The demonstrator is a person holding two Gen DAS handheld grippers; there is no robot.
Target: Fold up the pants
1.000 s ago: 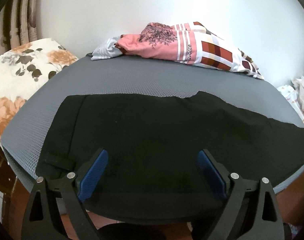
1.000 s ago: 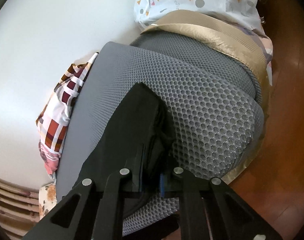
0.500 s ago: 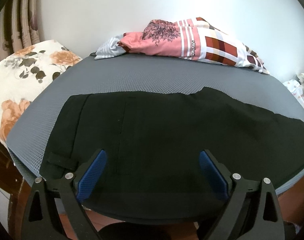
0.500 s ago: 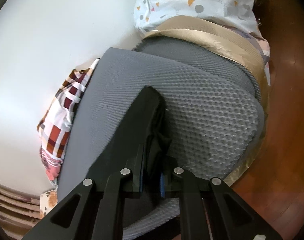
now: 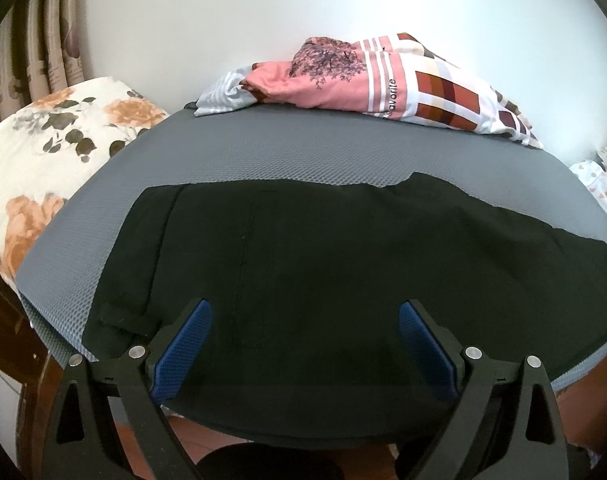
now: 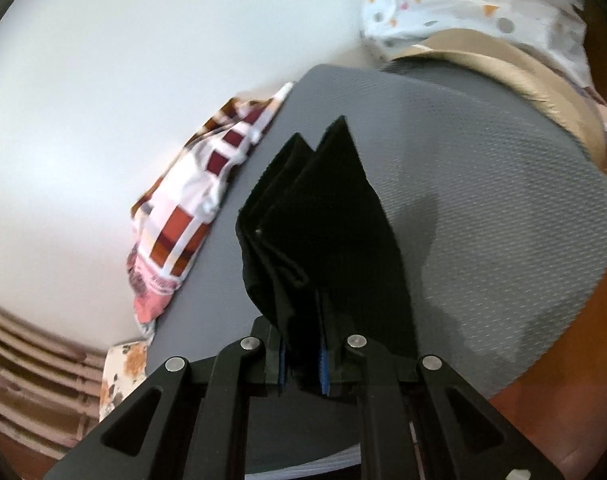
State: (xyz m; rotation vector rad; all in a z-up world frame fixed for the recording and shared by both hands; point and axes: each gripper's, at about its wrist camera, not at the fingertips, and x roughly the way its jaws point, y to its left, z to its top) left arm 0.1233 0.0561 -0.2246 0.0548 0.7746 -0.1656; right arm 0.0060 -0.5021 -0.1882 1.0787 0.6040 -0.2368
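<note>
Black pants point(image 5: 323, 264) lie flat across a grey mesh mattress point(image 5: 303, 156), waistband at the left, legs running off to the right. My left gripper point(image 5: 305, 340) is open, its blue pads wide apart over the near edge of the pants, holding nothing. My right gripper point(image 6: 301, 364) is shut on the bunched leg ends of the pants point(image 6: 323, 220) and holds them lifted above the mattress point(image 6: 503, 208), with the cloth standing up in folds.
A pink and checked bundle of cloth point(image 5: 367, 80) lies at the far edge by the white wall. A floral pillow point(image 5: 51, 144) lies at the left. Patterned and beige bedding point(image 6: 483, 20) sits beyond the right end. Brown floor lies below.
My right gripper has lifted the leg ends up off the mattress, and they now hang in folds. My left gripper stays open and has barely moved.
</note>
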